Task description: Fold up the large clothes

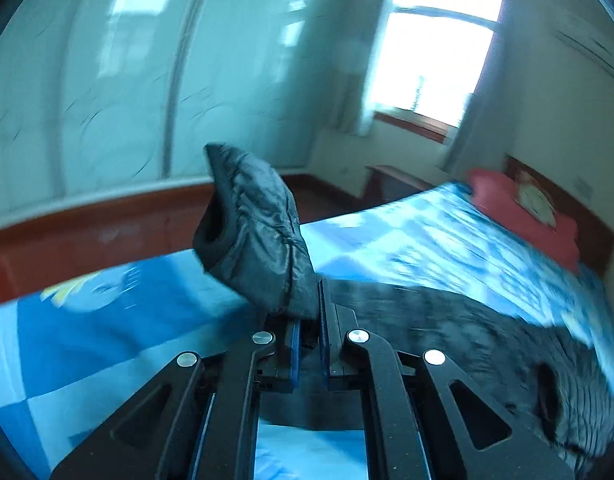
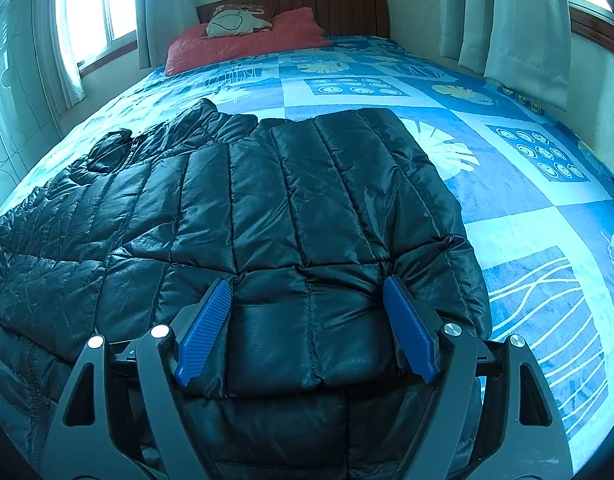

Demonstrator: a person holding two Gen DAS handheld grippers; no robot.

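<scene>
A black quilted puffer jacket [image 2: 291, 200] lies spread on the bed with the blue patterned cover [image 2: 507, 184]. My right gripper [image 2: 307, 300] is open just above the jacket's near folded part, one blue pad [image 2: 205, 330] on each side. My left gripper [image 1: 307, 312] is shut on the jacket's sleeve [image 1: 255, 232] and holds it up, cuff opening at the top left. The rest of the jacket [image 1: 467, 332] lies to the right in the blurred left wrist view.
A red pillow [image 2: 247, 46] with a small cream cushion [image 2: 239, 22] lies at the wooden headboard [image 2: 347, 10]. Curtained windows flank the bed. In the left wrist view a pale wardrobe [image 1: 127, 92] and red-brown floor [image 1: 87, 244] lie beyond the bed's edge.
</scene>
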